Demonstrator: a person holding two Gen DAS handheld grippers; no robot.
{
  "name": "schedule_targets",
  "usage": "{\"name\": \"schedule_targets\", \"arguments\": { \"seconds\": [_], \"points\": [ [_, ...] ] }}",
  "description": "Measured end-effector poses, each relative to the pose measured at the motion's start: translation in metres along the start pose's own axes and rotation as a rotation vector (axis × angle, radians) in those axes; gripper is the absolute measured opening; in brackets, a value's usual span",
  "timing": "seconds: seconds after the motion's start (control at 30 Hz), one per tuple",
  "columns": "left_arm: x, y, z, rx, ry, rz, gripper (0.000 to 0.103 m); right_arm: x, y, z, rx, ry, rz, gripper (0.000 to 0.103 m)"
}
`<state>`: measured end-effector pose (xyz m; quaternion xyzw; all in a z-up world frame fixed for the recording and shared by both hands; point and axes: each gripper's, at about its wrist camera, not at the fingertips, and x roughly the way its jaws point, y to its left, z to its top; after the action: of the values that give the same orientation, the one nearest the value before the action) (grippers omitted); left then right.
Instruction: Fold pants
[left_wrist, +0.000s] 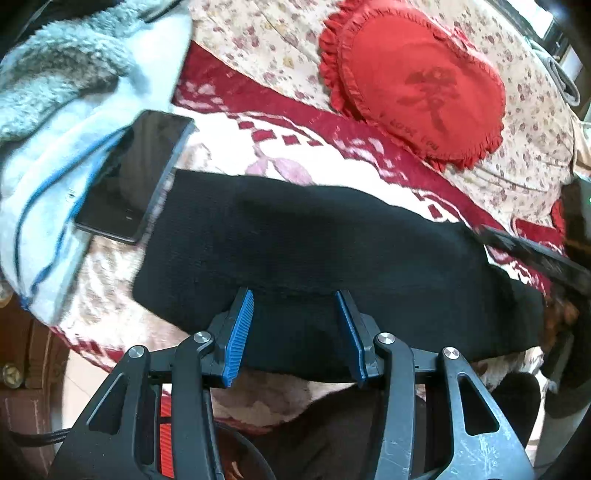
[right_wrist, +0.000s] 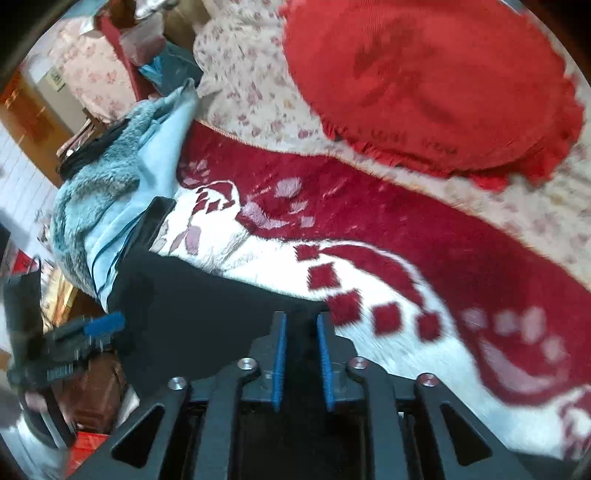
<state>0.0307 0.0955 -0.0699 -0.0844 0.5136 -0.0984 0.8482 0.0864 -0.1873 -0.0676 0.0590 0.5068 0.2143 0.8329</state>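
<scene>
Blue-padded left gripper hovers spread over folded black pants on a red-and-white blanket; right gripper, jaws narrowly parted, grasps nothing visible.

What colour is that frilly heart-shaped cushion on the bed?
Red, with a darker motif on the heart-shaped cushion; clearest in the left wrist view.
</scene>
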Motion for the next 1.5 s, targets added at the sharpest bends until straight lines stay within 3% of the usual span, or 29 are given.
{"name": "schedule_targets", "arguments": {
  "seconds": [0.17, 0.4, 0.47, 0.57, 0.77, 0.87, 1.07, 1.37, 1.5],
  "points": [
    [0.006, 0.019, 0.003, -0.056, 0.008, 0.010, 0.045, -0.027, 0.043, -0.026, -0.123, 0.022, 0.054, 0.018],
    [0.004, 0.010, -0.004, -0.020, 0.004, 0.055, 0.045, 0.023, 0.076, -0.084, -0.170, 0.193, 0.048, 0.019],
    [-0.003, 0.008, -0.005, -0.017, -0.001, 0.045, 0.045, 0.016, 0.076, -0.092, -0.153, 0.150, 0.063, 0.020],
    [-0.012, 0.003, -0.005, -0.014, -0.014, 0.027, 0.045, -0.004, 0.061, -0.097, -0.069, 0.133, 0.095, 0.021],
    [-0.019, -0.027, -0.007, 0.014, -0.013, -0.037, 0.048, -0.060, 0.006, -0.104, 0.025, 0.041, -0.052, 0.025],
    [-0.015, -0.055, -0.010, 0.075, -0.005, -0.050, 0.048, -0.076, -0.025, -0.107, 0.095, 0.012, -0.119, 0.028],
    [-0.002, -0.105, -0.011, 0.169, 0.008, -0.058, 0.048, -0.087, -0.077, -0.124, 0.157, 0.027, -0.273, 0.029],
    [0.011, -0.150, -0.015, 0.264, 0.023, -0.061, 0.048, -0.128, -0.123, -0.161, 0.279, -0.035, -0.289, 0.029],
    [0.015, -0.158, -0.017, 0.286, 0.023, -0.046, 0.048, -0.155, -0.133, -0.171, 0.310, -0.096, -0.319, 0.036]
  ]
}}
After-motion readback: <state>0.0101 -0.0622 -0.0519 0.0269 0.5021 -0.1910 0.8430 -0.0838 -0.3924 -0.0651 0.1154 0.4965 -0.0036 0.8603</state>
